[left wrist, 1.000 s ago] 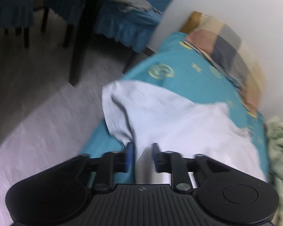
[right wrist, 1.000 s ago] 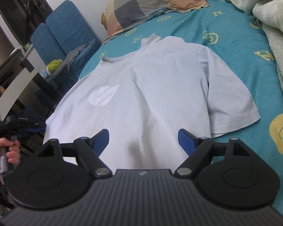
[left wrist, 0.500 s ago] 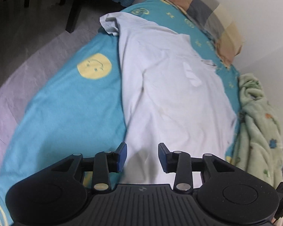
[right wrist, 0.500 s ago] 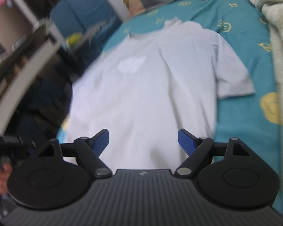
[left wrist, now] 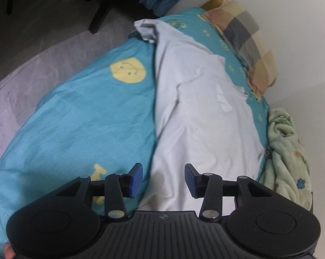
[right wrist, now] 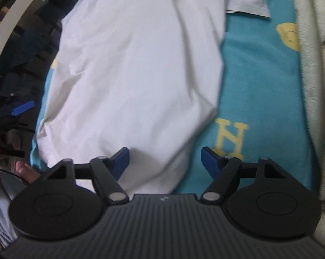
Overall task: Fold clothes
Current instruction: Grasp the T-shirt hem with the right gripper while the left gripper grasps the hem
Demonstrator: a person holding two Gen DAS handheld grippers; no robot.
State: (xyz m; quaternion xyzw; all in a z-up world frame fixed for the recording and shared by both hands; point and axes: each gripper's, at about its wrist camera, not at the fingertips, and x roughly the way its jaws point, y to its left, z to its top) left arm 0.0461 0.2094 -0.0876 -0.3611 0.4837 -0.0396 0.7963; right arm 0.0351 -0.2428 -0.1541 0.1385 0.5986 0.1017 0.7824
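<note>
While the white T-shirt [left wrist: 197, 112] lies spread on the bed [left wrist: 80, 116], left hand-held gripper [left wrist: 163, 180] and right hand-held gripper [right wrist: 165, 161] hover wide-jawed, empty, over its hem just ahead, likely placed to pinch it.

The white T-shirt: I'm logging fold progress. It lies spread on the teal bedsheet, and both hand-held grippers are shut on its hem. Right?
Not quite. The white T-shirt does lie spread on the teal bedsheet, but neither tool grips it. The left wrist view shows the left hand-held gripper open, and the right wrist view shows the right hand-held gripper open, both just above the hem.
</note>
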